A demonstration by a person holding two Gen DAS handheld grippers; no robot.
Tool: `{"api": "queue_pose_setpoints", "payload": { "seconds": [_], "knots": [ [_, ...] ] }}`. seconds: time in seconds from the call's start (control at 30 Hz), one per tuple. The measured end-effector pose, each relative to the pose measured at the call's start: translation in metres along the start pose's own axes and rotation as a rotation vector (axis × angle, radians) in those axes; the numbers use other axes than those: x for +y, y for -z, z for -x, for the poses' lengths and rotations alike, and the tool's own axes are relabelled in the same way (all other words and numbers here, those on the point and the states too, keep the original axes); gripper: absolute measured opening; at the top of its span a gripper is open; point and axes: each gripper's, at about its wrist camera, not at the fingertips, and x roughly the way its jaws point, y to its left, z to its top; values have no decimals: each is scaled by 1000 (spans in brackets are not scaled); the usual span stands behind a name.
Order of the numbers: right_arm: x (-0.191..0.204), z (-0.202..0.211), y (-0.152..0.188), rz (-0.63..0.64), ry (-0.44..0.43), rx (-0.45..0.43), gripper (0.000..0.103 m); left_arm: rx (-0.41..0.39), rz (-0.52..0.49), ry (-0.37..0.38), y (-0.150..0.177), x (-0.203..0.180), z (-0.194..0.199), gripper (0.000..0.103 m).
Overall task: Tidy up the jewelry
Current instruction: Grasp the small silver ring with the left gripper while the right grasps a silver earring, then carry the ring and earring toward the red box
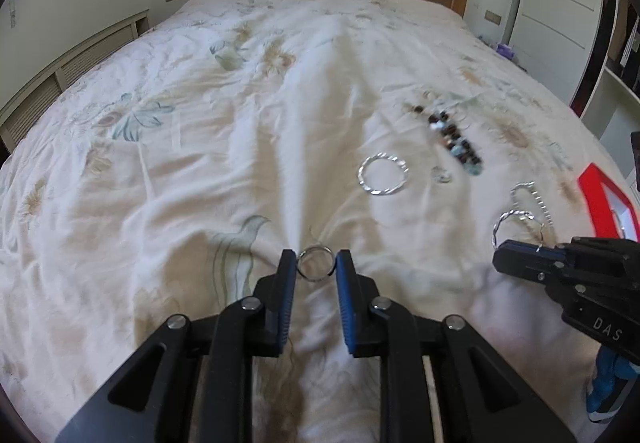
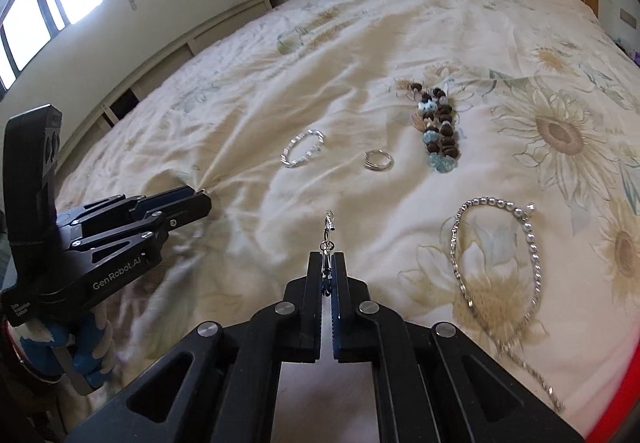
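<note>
While the left tongs [image 1: 316, 263] pinched a small ring [image 1: 315, 263] above the bed [image 1: 160, 171], the right tongs [image 2: 328, 267] were clamped on a thin silver bracelet [image 2: 327, 239], near the bed's right edge.

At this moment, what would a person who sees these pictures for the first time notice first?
Jewellery lies scattered on a cream floral bedspread: a string of dark brown and pale blue beads far right, a sparkling silver chain necklace near right. The left tongs pinch a plain silver ring, and the right tongs are shut on a thin silver clasp piece.
</note>
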Motion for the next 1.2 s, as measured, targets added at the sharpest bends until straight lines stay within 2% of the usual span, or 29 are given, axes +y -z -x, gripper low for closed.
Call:
{"api": "queue_pose_setpoints", "payload": {
  "seconds": [0.27,0.5,0.73,0.97,1.2],
  "knots": [
    [23,49,14,5,-2,-26,4,-19,8,34,13,-3,48,19],
    [44,102,43,3,10,-39,4,-57,-13,53,29,-12,108,19],
    [51,163,74,-18,48,-83,4,-98,-33,105,47,-35,163,19],
    [31,226,109,-69,109,-144,4,-113,-67,188,55,-82,197,19],
    [-17,279,150,-155,191,-179,4,-79,-151,300,56,-160,202,19]
  ]
}}
